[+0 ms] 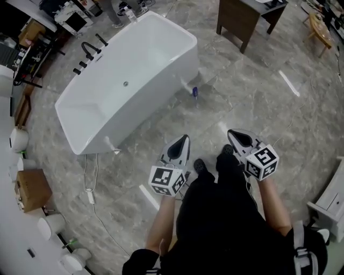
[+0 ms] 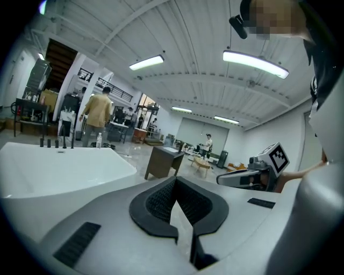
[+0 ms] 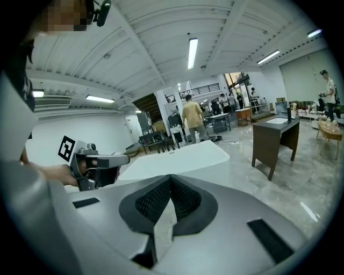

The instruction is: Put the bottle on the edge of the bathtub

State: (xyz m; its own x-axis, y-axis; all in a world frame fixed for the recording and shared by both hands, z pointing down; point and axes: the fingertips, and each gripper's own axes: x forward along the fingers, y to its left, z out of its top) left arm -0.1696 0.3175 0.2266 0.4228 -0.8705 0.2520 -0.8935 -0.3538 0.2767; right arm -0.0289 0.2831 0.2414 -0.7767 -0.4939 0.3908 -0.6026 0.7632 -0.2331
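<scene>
A white bathtub (image 1: pixel 129 80) stands on the grey marble floor ahead and to my left. A clear bottle (image 1: pixel 130 14) stands on the floor just past its far end; it also shows as a bottle (image 2: pixel 99 140) in the left gripper view and a bottle (image 3: pixel 197 137) in the right gripper view. My left gripper (image 1: pixel 185 139) and right gripper (image 1: pixel 231 134) are held side by side at waist height, well short of the tub. Both are shut with nothing between the jaws. Each rides in the other's view: right gripper (image 2: pixel 244 177), left gripper (image 3: pixel 105 159).
Black taps (image 1: pixel 88 53) stand at the tub's left side. A small blue item (image 1: pixel 194 92) lies on the floor by the tub's right side. A dark wooden table (image 1: pixel 244 16) stands at the back right. A person (image 2: pixel 97 114) stands beyond the tub. A cardboard box (image 1: pixel 31 189) and white fixtures line the left.
</scene>
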